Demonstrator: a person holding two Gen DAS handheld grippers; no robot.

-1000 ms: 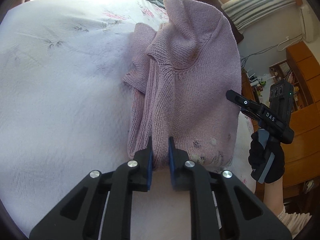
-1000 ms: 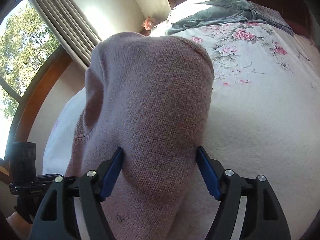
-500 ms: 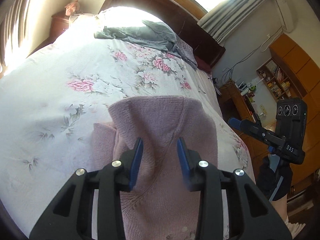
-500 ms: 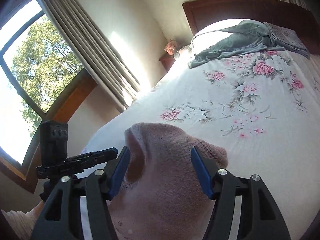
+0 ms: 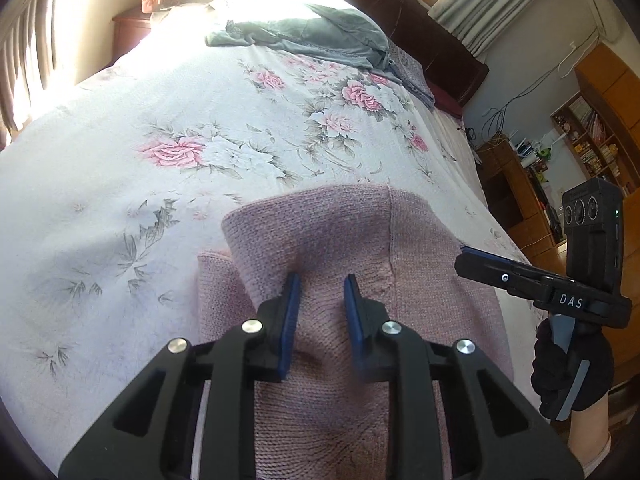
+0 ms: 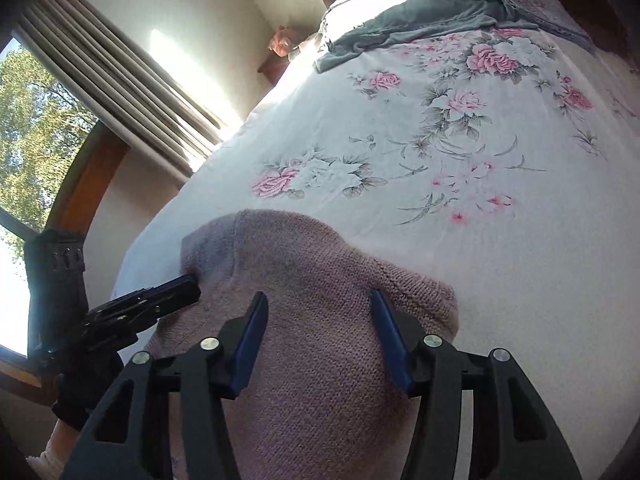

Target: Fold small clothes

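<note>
Directly beneath both tools lies the sweater (image 5: 344,264), long axis running ahead; left gripper (image 5: 320,280) and right gripper (image 6: 318,298) both gape, holding nothing, equally near.

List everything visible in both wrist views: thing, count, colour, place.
sweater: 1, dusty pink knit, folded on the near part of the bed
bedspread: 1, white with pink roses, covering the bed
blanket: 1, grey-green, rumpled at the head of the bed
headboard: 1, dark wood, far end of the bed
nightstand: 1, brown wood, far left corner, a pink item on top
curtains: beige, at the window left of the bed
bookshelves: wooden, right wall
left hand-held gripper: 1, black with blue pads, open over the sweater
right hand-held gripper: 1, black with blue pads, open over the sweater
gloved hand: 1, black glove, holding the right gripper's handle
</note>
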